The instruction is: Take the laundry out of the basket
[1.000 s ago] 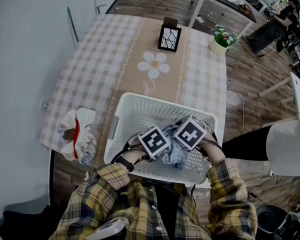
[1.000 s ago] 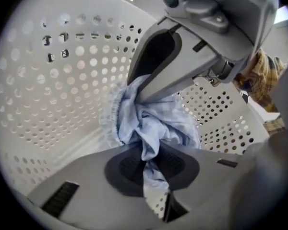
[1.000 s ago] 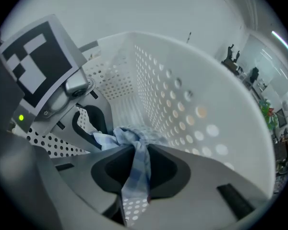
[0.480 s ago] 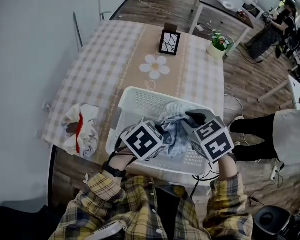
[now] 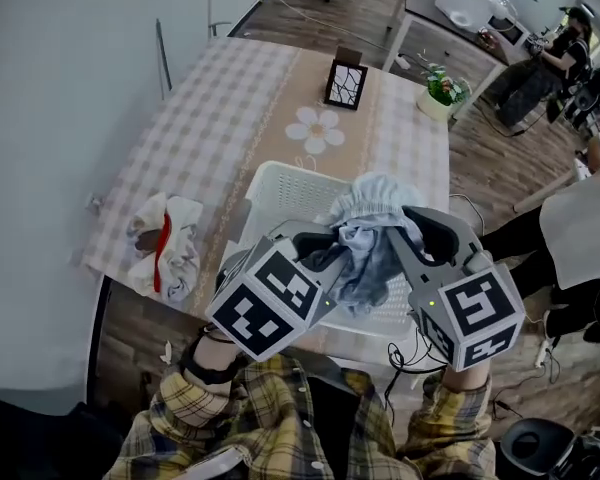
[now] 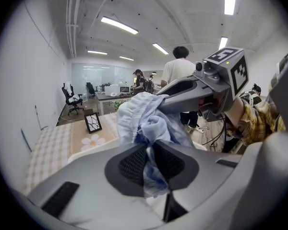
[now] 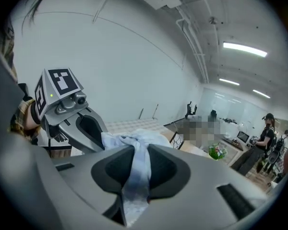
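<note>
Your left gripper (image 5: 318, 248) and right gripper (image 5: 417, 230) each clamped the pale blue garment (image 5: 372, 230), which hung bunched between them above the basket (image 5: 276, 190), equally near both.

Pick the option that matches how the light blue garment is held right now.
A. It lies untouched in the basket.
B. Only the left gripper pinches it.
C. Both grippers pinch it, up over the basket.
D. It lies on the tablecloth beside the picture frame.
C: the left gripper and the right gripper each have jaws shut on the light blue garment, held up over the white laundry basket.
</note>
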A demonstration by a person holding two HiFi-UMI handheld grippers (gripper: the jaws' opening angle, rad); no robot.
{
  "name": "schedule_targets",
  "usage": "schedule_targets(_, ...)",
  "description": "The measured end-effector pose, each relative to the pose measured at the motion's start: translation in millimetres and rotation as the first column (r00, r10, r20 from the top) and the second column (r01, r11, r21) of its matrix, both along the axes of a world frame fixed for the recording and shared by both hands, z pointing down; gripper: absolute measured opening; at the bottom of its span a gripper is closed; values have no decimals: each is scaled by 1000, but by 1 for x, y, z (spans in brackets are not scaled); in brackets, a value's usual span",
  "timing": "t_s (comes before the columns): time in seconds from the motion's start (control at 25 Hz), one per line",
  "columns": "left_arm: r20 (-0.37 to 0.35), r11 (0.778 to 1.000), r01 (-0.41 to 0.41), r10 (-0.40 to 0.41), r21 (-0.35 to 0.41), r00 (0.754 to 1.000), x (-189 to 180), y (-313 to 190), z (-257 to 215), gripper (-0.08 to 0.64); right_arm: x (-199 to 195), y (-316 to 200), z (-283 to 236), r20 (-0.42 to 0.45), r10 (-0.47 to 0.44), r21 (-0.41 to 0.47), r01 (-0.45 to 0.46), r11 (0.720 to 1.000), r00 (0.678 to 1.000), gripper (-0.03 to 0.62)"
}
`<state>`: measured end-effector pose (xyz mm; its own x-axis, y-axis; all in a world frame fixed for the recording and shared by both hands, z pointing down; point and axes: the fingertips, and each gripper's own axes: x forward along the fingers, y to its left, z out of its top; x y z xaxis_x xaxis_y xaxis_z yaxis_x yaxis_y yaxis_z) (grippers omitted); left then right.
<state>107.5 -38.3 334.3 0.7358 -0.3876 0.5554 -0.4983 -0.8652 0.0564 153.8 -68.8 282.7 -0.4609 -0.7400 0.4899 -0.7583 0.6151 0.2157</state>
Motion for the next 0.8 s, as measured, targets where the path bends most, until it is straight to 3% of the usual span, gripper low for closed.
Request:
schedule_targets(0.24, -89, 998, 30, -26, 51, 996, -44, -4, -24, 68, -45, 1, -31, 11, -18, 91, 17, 996, 1000, 107)
schedule_targets(0.52, -115, 994, 53, -42, 95, 992, -118, 9, -75, 66, -116, 17, -81, 54, -44, 163, 35, 986, 998, 107)
schedule_targets(0.8, -120, 985, 120, -105, 122, 987, -229, 5, -99, 66, -225, 14, -98, 99, -93, 194, 72, 978, 991, 107)
